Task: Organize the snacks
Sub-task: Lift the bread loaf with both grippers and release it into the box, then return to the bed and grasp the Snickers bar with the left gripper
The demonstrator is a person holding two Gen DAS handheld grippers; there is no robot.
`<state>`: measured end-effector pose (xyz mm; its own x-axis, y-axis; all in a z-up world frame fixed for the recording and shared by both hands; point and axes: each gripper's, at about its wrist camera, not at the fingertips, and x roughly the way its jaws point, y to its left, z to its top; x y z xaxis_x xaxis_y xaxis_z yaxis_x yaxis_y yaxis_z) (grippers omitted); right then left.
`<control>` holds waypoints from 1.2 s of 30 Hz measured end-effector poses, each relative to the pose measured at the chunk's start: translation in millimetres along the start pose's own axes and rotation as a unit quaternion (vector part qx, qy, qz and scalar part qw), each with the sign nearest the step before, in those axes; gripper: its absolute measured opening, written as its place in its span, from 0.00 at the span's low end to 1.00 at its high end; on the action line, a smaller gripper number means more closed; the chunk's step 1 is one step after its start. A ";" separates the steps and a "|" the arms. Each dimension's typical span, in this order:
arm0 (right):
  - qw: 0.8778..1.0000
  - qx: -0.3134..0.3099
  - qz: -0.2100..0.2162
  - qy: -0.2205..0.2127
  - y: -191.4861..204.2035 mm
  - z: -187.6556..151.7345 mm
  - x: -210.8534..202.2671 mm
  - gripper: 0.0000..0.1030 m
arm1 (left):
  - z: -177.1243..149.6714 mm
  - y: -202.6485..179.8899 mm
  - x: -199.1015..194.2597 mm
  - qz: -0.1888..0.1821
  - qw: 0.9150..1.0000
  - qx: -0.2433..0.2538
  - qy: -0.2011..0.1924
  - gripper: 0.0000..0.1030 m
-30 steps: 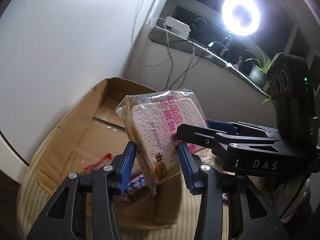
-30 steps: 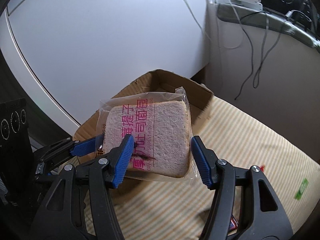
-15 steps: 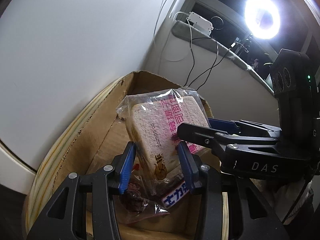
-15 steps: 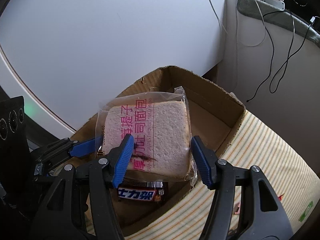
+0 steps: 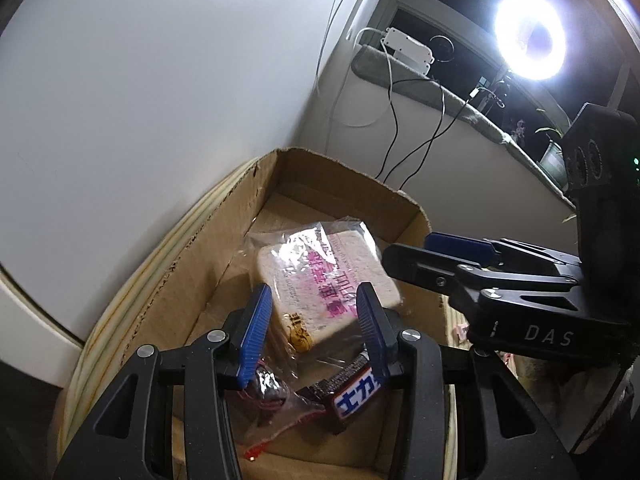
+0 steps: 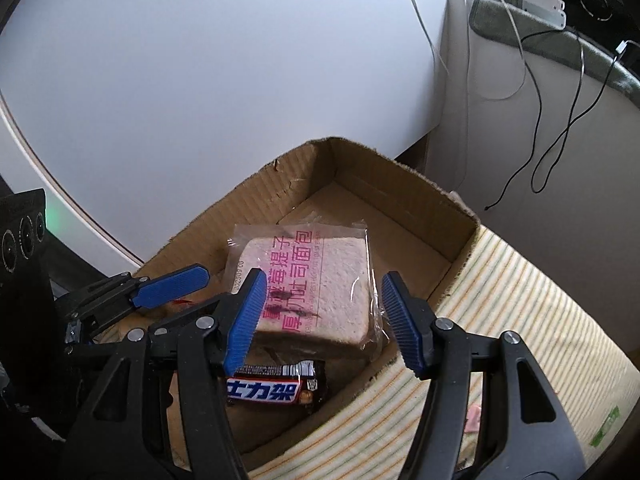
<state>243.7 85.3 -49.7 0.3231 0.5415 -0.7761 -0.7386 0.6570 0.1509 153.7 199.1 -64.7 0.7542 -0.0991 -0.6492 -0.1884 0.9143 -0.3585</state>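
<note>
Lying in cardboard box (image 6: 432,196), wrapped bread (image 6: 316,284), jaws apart

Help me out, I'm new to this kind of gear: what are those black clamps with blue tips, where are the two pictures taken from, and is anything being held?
There is no robot here. A person holds a hand-operated clamp in each hand, and each carries a wide-angle camera looking along its two blue-padded fingers. One picture looks along the left tool, with the other tool entering from the right. The other picture looks along the right tool.

Below them is an open cardboard box on a striped cloth. Inside it lie a wrapped bread slice, a chocolate bar and a clear snack packet. Both tools stand open above the box, and neither appears to hold anything.
</note>
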 end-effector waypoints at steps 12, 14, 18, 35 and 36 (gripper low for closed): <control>0.999 0.005 -0.023 -0.035 -5.2 -27.8 -57.9 0.65 | -12.5 -31.4 -40.0 0.006 0.999 0.039 -0.034 0.43; 0.999 0.010 -0.027 -0.041 -9.4 -34.2 -68.5 0.65 | -17.9 -38.1 -45.4 0.008 0.998 0.048 -0.038 0.43; 0.998 0.019 -0.040 -0.052 -18.2 -49.9 -89.3 0.69 | -26.5 -49.6 -52.9 0.006 0.997 0.062 -0.040 0.43; 0.991 0.030 -0.108 -0.079 -48.9 -115.6 -144.4 0.80 | -60.5 -94.1 -57.0 -0.050 0.991 0.119 -0.027 0.52; 0.990 0.032 -0.113 -0.079 -51.1 -121.9 -147.8 0.81 | -63.0 -97.5 -54.6 -0.055 0.991 0.121 -0.022 0.52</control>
<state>161.6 -92.2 -17.3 0.5685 0.4486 -0.6897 -0.5989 0.8004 0.0269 91.3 90.7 -36.6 0.7900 -0.1908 -0.5827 0.0490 0.9670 -0.2502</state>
